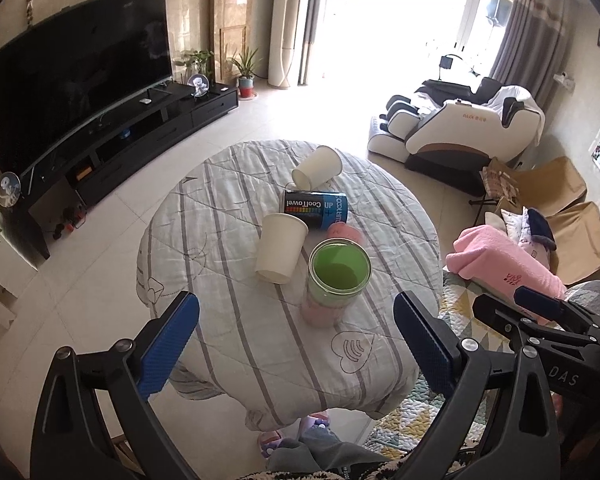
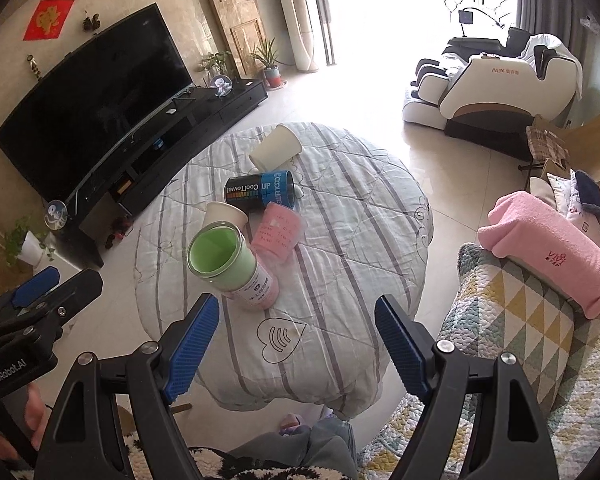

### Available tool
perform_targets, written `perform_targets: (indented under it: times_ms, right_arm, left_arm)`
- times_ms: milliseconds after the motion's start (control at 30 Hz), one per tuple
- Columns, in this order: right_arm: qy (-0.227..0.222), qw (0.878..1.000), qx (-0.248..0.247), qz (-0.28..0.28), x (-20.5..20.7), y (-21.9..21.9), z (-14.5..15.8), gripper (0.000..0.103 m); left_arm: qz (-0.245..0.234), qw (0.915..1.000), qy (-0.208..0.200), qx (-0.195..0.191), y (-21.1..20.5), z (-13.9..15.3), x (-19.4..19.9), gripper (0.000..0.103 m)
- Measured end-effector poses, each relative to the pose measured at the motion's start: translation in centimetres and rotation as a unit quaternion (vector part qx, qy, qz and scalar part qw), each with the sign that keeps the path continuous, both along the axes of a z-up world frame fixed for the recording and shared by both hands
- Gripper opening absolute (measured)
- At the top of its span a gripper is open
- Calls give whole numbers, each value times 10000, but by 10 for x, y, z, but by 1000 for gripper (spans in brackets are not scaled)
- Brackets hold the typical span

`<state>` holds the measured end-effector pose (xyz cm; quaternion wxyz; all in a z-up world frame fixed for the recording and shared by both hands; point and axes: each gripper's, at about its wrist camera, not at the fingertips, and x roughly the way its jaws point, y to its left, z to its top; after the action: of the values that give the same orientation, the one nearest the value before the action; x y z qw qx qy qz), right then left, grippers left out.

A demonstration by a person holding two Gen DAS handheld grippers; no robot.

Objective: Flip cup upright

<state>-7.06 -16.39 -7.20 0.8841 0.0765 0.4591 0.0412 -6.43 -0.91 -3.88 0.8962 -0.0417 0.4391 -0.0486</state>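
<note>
Lying on its side near the far edge of the quilted table cover point(image 1: 228, 216), a white paper cup point(image 1: 317, 168) tapers from a wide rim to a narrow base, its smooth wall matte and unmarked. Just in front of it, a dark cylindrical CoolTowel canister point(image 1: 314, 210) also lies on its side, glossy, with a blue band and a rainbow strip of colour. Touching that canister's near side, a second white paper cup point(image 1: 281, 247) stands mouth-down, its flat base up. Beside it a pink translucent cup point(image 2: 278, 230) lies tipped over, printed with small text. Closest of all, a glass jar point(image 1: 338, 280) with a metal-looking rim stands upright, green inside and pink lower down. The cover is soft, puckered cotton, pale with grey stripes and outlined heart shapes, draped over a round table.

Both tools hover short of the table with nothing between their fingers: the left gripper point(image 1: 296, 344) and the right gripper point(image 2: 296, 344) each have jaws spread wide, black frames carrying ribbed blue rubber pads point(image 2: 192, 350).
</note>
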Motion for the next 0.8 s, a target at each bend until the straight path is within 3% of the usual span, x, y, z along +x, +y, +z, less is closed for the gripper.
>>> perform_targets:
  times_ms: [333, 800]
  right_arm:
    - [-624, 9979, -25, -184, -10, -10, 28, 82]
    - [-975, 9951, -156, -91, -9, -7, 38, 82]
  left_arm:
    - [-30, 9972, -736, 120, -6, 30, -10, 99]
    - [-118, 9885, -1489, 234, -9, 57, -13, 103]
